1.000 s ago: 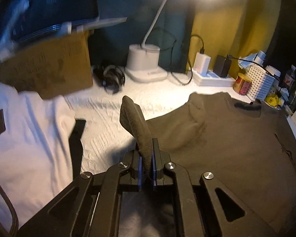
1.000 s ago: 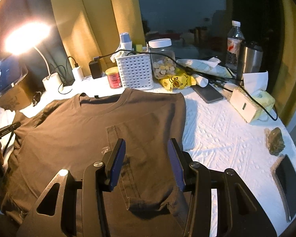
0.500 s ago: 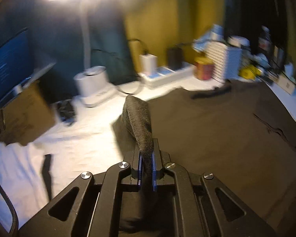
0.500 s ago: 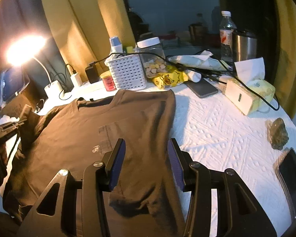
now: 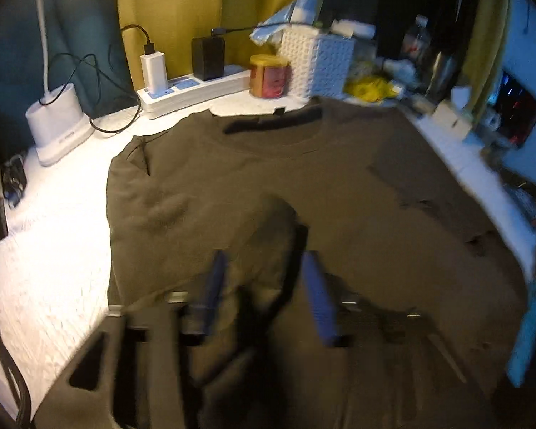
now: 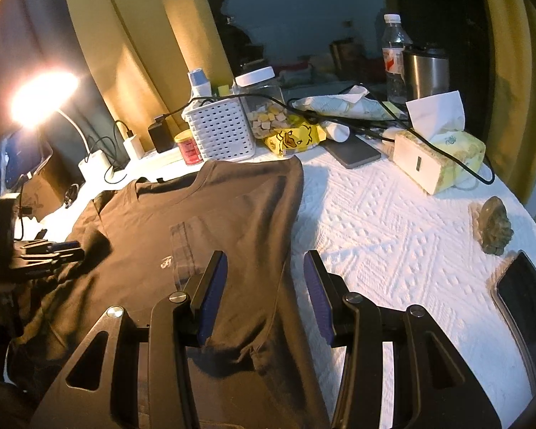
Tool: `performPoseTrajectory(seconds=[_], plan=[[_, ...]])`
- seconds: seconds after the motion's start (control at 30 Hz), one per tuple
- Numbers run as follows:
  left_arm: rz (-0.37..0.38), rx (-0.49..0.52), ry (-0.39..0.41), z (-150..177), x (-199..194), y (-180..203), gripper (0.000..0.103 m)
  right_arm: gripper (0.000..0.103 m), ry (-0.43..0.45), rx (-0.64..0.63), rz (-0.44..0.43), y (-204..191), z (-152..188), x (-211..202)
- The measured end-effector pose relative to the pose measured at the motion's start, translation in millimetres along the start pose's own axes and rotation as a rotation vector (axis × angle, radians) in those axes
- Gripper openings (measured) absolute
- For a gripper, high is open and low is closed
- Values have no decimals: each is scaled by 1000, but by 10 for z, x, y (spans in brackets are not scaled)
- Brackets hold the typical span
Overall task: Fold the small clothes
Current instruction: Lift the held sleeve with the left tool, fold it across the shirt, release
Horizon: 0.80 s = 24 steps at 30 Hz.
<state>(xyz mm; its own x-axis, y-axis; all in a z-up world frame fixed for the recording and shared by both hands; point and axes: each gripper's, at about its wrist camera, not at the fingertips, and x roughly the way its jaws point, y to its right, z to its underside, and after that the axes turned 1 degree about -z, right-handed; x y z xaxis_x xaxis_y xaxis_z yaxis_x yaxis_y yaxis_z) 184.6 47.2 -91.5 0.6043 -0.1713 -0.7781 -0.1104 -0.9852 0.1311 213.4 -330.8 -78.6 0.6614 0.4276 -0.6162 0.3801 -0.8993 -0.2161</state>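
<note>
My left gripper [image 5: 264, 286]: jaws spread apart, blue pads blurred, with a raised fold of cloth lying loose between them; I cannot see either pad pressing on it
My right gripper [image 6: 264, 296]: jaws wide apart above the shirt's right edge, gripping nothing, with cloth under the left finger and white cover under the right one
Dark olive-brown cotton T-shirt [image 6: 211, 221]: spread flat on the table, collar [image 5: 273, 125] at the far end pointing to the clutter at the back, hem toward me, so its long axis runs away from my jaws; its right side edge is folded in straight, and the left shoulder sleeve [image 5: 139, 153] is tucked over
Chest pocket [image 6: 182, 246]: a stitched rectangle just beyond my right gripper's left finger
White embossed table cover [image 6: 393, 221]: bare to the right of the shirt and to its left
White perforated plastic basket [image 6: 221, 132]: just beyond the collar, with a small red-labelled tin [image 6: 189, 148] beside it
White power strip [image 5: 196, 89]: behind the left shoulder, with chargers plugged in
White desk lamp base [image 5: 59, 125]: far left, well apart from the shirt
Yellow tissue pack [image 6: 443, 153]: at the back right, well apart from the shirt
</note>
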Motion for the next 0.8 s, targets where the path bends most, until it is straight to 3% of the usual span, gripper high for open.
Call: performPoseTrajectory(seconds=[0.1,0.23,0.37,0.53,0.57,0.6,0.63,0.67,0.73,0.8], plan=[[2,-32,19,82,-201,-94,60,47,-1,-6,-3,-43,5,-3],[-59,-74,37,238,-411,-358,60,47,-7,-21,-14,-133,10,24],[-125,-134,5,409,-380,-642,60,47,-16,-40,-29,-274,-5,57],[-95,-167,-3,540,-290,-761,58,47,-19,-65,-36,-411,-30,56],[-87,-165,2,546,-283,-752,54,47,-20,-69,-34,-427,-32,53],[-78,-153,6,554,-281,-732,35,47,-20,-71,-33,-443,-33,48],[-76,-135,7,561,-288,-705,24,47,-20,-72,-31,-454,-35,43],[-81,-118,13,561,-296,-675,23,47,-20,-72,-32,-452,-35,45],[-82,-85,33,558,-332,-603,6,47,-20,-74,-28,-454,-35,44],[-105,-53,55,554,-396,-522,5,47,-20,-76,-28,-470,-34,33]])
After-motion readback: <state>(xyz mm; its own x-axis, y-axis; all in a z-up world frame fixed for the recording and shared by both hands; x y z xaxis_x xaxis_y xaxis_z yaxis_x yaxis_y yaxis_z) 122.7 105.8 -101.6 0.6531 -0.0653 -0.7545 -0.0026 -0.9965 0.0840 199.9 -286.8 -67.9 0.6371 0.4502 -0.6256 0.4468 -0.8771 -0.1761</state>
